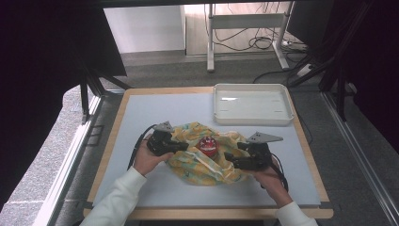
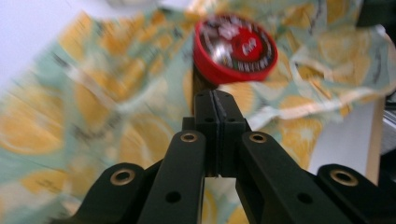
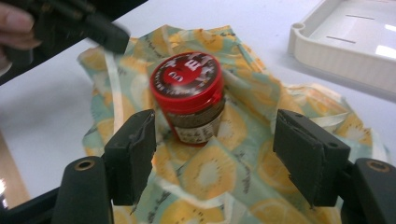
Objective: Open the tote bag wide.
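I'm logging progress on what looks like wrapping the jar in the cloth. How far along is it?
Done: the red-lidded jar stands upright on the fruit-print cloth. In hand: the left hand-held gripper is shut beside the jar, the right hand-held gripper open before it. Left: the jar is uncovered, and the white tray is empty.

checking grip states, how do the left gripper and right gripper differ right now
The left gripper has its jaws pressed together, while the right gripper has its jaws spread wide with nothing between them. The left gripper sits at the left edge of the fruit-print cloth, the right gripper at its right edge. Both point toward the red-lidded jar standing on the cloth.
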`<action>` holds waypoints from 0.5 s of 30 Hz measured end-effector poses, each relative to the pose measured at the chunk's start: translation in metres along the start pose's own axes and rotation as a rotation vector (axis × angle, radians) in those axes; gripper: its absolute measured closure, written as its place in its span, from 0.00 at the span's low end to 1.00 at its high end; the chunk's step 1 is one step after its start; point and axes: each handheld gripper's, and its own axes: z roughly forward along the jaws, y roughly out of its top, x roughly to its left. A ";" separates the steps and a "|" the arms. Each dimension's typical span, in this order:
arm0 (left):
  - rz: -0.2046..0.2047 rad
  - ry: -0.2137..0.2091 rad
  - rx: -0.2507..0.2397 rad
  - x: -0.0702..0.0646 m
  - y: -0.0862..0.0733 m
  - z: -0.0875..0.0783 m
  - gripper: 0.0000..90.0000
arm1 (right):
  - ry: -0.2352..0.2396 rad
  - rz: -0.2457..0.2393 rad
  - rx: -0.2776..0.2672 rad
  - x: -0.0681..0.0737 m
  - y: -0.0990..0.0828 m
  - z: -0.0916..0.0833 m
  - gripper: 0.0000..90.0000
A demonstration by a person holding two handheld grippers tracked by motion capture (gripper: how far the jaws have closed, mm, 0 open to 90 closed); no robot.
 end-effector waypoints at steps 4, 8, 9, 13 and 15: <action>-0.020 -0.025 0.059 0.000 -0.017 0.011 1.00 | -0.005 0.005 0.012 -0.002 -0.001 0.002 0.34; -0.016 -0.032 0.106 -0.003 -0.028 0.018 1.00 | -0.012 0.002 0.012 -0.004 -0.002 0.002 0.35; -0.014 -0.035 0.112 -0.005 -0.029 0.021 1.00 | -0.014 0.007 0.014 -0.005 -0.002 0.002 0.35; -0.008 -0.041 0.138 -0.008 -0.033 0.029 1.00 | -0.008 0.001 0.028 -0.005 -0.005 0.005 0.36; -0.010 -0.043 0.153 -0.008 -0.036 0.032 1.00 | -0.006 -0.008 0.036 -0.004 -0.006 0.007 0.37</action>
